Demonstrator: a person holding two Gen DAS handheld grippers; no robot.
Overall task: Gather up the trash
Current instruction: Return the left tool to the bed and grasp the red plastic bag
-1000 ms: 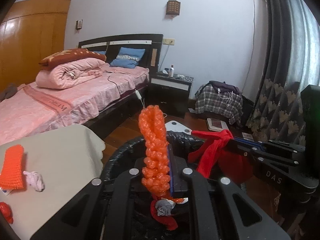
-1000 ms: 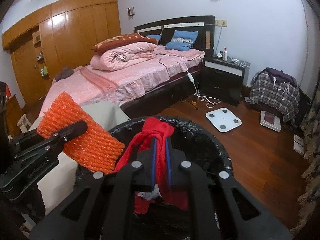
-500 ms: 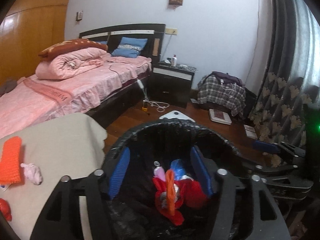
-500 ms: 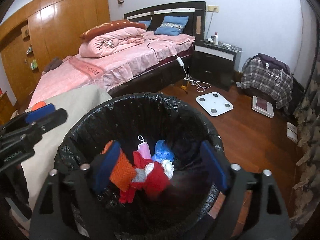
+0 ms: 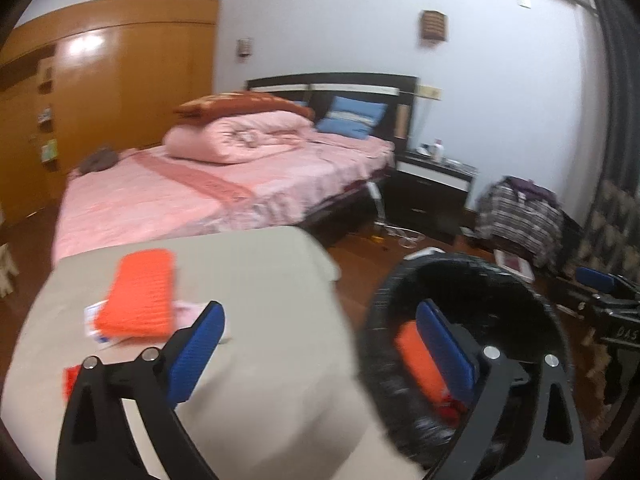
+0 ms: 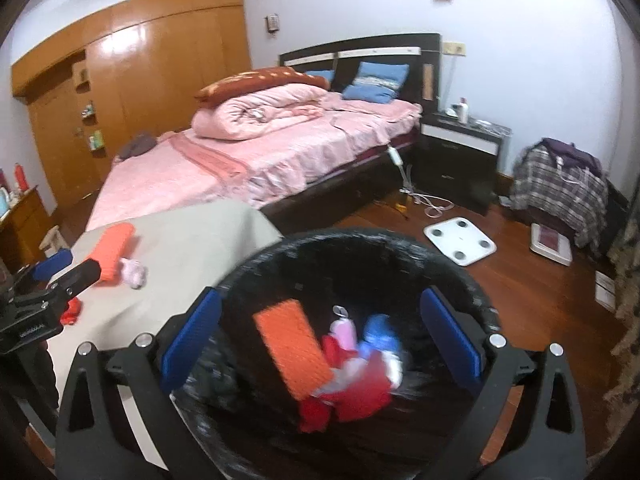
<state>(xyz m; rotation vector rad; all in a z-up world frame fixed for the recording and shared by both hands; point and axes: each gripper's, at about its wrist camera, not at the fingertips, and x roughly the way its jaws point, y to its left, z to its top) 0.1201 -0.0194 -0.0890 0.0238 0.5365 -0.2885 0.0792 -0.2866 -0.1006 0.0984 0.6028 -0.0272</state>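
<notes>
A round bin with a black liner stands beside a beige-covered table. In the bin lie an orange foam net, red scraps and pink and blue bits. My right gripper is open and empty above the bin. My left gripper is open and empty, straddling the table edge and the bin rim. On the table lie another orange foam net, a pink wad and a small red scrap. The left gripper also shows in the right wrist view.
A pink bed stands behind the table, with a dark nightstand to its right. A white scale and cables lie on the wooden floor. A plaid-covered pile and a curtain are at the right.
Both grippers opened and dropped the orange net and the red scrap into the bin. The left gripper has since swung left toward the table. The right gripper stays over the bin.
</notes>
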